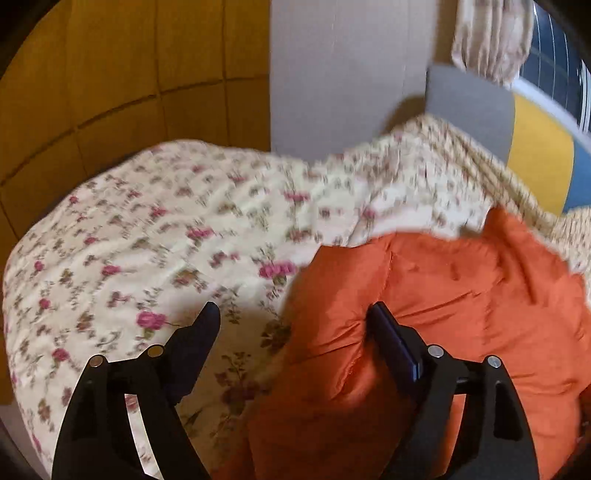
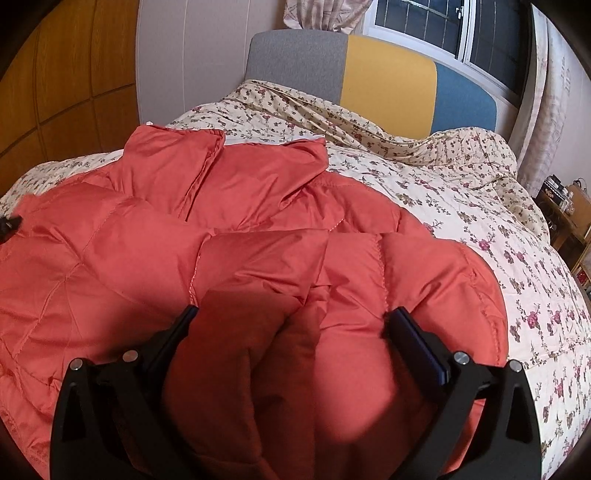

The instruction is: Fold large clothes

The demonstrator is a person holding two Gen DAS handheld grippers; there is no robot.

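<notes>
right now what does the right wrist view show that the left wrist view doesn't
Only the right wrist view shows the jacket's collar, the right gripper with jaws apart around a puffy fold, and cluttered shelves at the right edge. Only the left wrist view shows the left gripper, open, one finger over the bedspread, the other at the jacket's edge. Both show the orange jacket, floral bedspread, headboard, window, curtain and wooden wardrobe.
</notes>
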